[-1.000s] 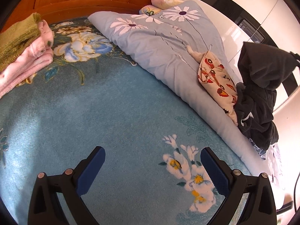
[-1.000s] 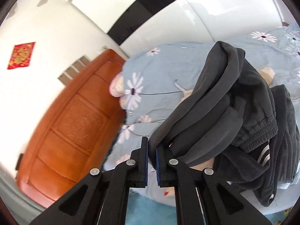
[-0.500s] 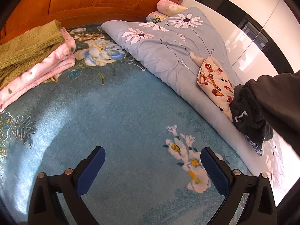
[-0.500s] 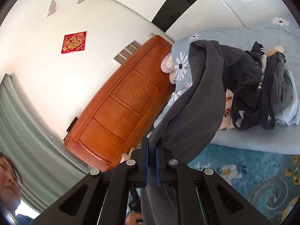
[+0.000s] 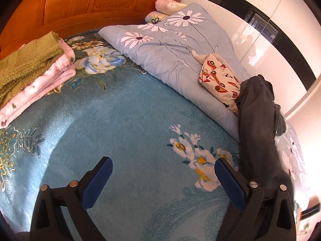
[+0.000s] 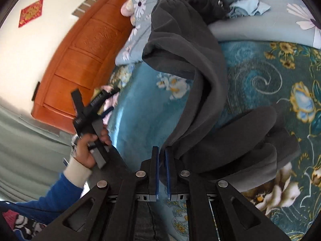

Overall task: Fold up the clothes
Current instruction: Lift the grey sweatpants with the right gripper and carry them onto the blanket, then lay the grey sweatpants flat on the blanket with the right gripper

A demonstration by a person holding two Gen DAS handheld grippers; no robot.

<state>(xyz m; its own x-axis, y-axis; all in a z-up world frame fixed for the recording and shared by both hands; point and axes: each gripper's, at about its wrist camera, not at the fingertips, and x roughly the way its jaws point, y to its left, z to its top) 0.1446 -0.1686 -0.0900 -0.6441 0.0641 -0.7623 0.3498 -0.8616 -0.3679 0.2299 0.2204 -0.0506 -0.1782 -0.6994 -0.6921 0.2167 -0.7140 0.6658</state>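
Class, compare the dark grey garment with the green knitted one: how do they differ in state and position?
The dark grey garment is unfolded, draped loosely across the bed; the green knitted garment is folded. The grey is pinched by the right gripper; the green rests untouched atop folded pink clothing. Both lie on the blue floral blanket.

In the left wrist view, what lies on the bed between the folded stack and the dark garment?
Only bare blue floral blanket lies between the folded stack and the dark garment; the left wrist view shows it.
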